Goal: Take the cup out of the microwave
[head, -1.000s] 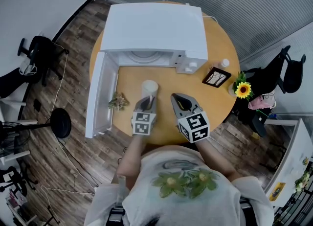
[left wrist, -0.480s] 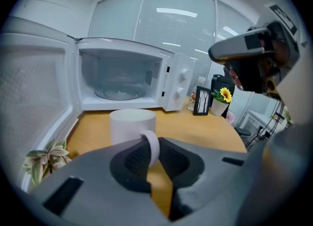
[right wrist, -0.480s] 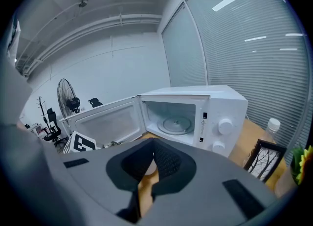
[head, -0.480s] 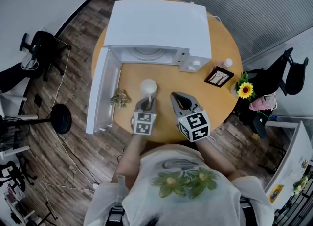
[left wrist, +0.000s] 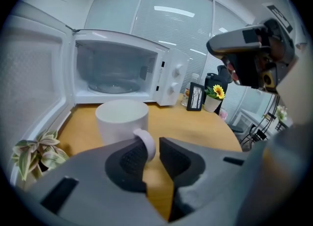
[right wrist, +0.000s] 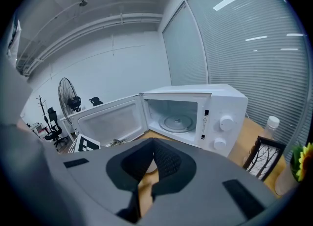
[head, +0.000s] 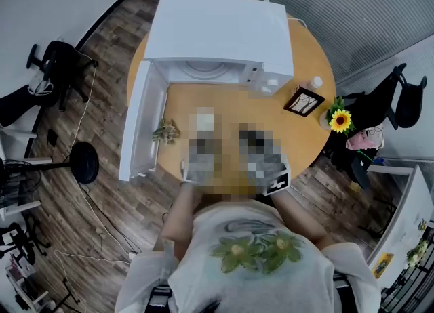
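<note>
Although the microwave (head: 217,34) stood with its door (head: 139,129) swung out toward the left edge of the bench (left wrist: 195,127), its chamber held only the glass turntable (left wrist: 111,87) — the cup was already outside. Just beside the foot of the door lay a small leafy plant (left wrist: 36,154). Next to it, toward the middle of the bench and in front of the open chamber, the white cup (left wrist: 122,120) stood upright on the wood, in much the same spot as a second before.

What had changed was the hold. The left gripper (left wrist: 151,147) had just let its jaws ease apart, so the cup's handle (left wrist: 148,144) sat between them, with a sliver of bench showing between it and the pad on its right. To my eye the cup had been set down and was being released. The taking-out looked finished, and only drawing the gripper back off the handle without nudging it remained.

Further right, the right gripper (right wrist: 154,157) hung over the bench, its jaws closed tip to tip on nothing — it had no part in this. A picture frame (head: 302,103) and a sunflower (head: 337,122) stood near the right edge, well apart from the cup.
</note>
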